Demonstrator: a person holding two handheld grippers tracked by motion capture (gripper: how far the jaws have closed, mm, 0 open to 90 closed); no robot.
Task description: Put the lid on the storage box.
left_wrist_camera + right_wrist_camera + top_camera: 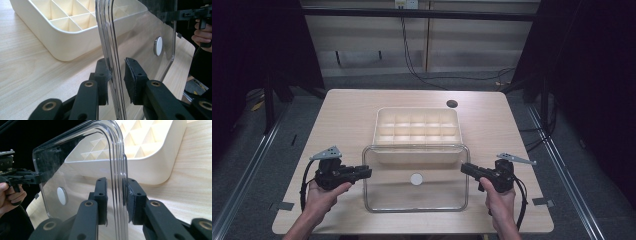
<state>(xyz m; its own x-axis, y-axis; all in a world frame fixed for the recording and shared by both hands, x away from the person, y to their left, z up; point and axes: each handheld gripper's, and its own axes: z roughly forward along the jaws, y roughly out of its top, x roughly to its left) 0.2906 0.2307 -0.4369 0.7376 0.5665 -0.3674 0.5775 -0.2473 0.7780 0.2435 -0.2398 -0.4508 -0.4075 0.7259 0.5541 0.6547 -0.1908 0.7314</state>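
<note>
You've got the clear lid [416, 200] at mid-frame, left gripper [368, 172] barely gripping, right gripper [464, 167] clamped; next, probably onto the divided box [417, 112].

A clear plastic lid [416, 177], a rectangle with rounded corners and a raised rim, has a small white round disc [416, 179] at its middle. It sits at the near middle of the table, its far edge over the near rim of the box [417, 131], and is held at its left and right edges. The box is cream plastic with rounded corners, open on top and split by thin walls into rows of small square compartments. It rests flat on the table, just beyond the lid.
</note>
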